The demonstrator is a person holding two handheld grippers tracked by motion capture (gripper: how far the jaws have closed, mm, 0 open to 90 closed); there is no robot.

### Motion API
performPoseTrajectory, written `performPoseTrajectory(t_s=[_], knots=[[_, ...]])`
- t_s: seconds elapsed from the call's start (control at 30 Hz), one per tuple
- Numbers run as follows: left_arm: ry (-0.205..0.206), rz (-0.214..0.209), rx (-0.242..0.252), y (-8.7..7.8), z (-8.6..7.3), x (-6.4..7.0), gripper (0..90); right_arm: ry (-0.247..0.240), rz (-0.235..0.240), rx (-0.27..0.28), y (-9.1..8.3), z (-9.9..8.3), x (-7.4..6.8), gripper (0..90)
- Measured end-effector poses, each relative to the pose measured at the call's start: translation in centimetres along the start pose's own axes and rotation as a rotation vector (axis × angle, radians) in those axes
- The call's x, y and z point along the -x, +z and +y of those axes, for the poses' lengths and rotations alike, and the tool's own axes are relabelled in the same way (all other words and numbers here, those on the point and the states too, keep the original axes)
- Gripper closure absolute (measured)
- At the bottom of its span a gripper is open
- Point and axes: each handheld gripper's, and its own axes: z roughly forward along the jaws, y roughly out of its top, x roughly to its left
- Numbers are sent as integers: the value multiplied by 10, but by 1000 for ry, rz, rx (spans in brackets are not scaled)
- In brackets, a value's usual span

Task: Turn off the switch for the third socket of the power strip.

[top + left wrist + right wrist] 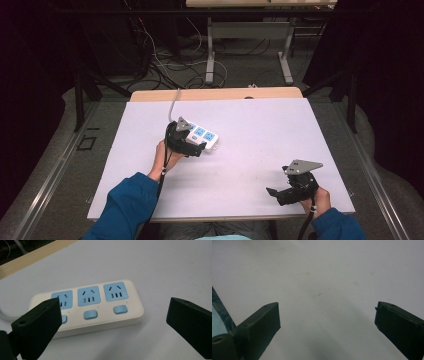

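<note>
A white power strip [204, 134] with three blue sockets and three blue buttons lies flat on the white table top [260, 125], left of centre. Its pale cable [173, 102] runs back over the far edge. My left gripper [196, 147] hovers at the strip's near side, open. In the left gripper view the strip [86, 307] lies between and just beyond the wide-apart jaws, and the left jaw covers part of the leftmost socket and button. My right gripper [274, 193] is open near the front right of the table, over bare surface [324, 277], holding nothing.
A strip of wooden table edge [215, 93] shows behind the white top. Beyond it, loose cables [170, 65] lie on the floor around another table's metal legs [210, 50]. Blue sleeves [127, 202] come in from the bottom.
</note>
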Motion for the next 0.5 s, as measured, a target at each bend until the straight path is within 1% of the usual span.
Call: performPoseTrajectory(t_s=[0.1,0.13,0.17,0.27,0.3,0.33,0.37,0.4,0.43,0.5], knots=[[-10,1,-3,-5,-2,-1,2,-1,-1,2,0,0,0,57],[-1,3,-9,-7,-3,-2,2,2,-4,5,0,0,0,57],[-5,4,-11,-9,-4,-2,2,-1,-2,4,0,0,0,57],[-13,16,-1,-14,-6,-4,2,-2,-4,6,-1,0,0,57],[-15,9,-15,-17,-6,-5,2,0,0,2,-1,0,0,57],[-17,20,-1,-18,-8,-5,2,-1,-4,6,-1,0,0,57],[-18,18,-9,-21,-8,-6,2,0,-3,4,-1,0,0,57],[-15,25,-3,-22,-9,-6,2,0,-3,5,0,0,0,57],[-24,27,1,-24,-10,-5,2,1,-8,5,0,0,0,57],[-19,25,-10,-30,-12,-6,2,2,-6,2,0,0,0,57]])
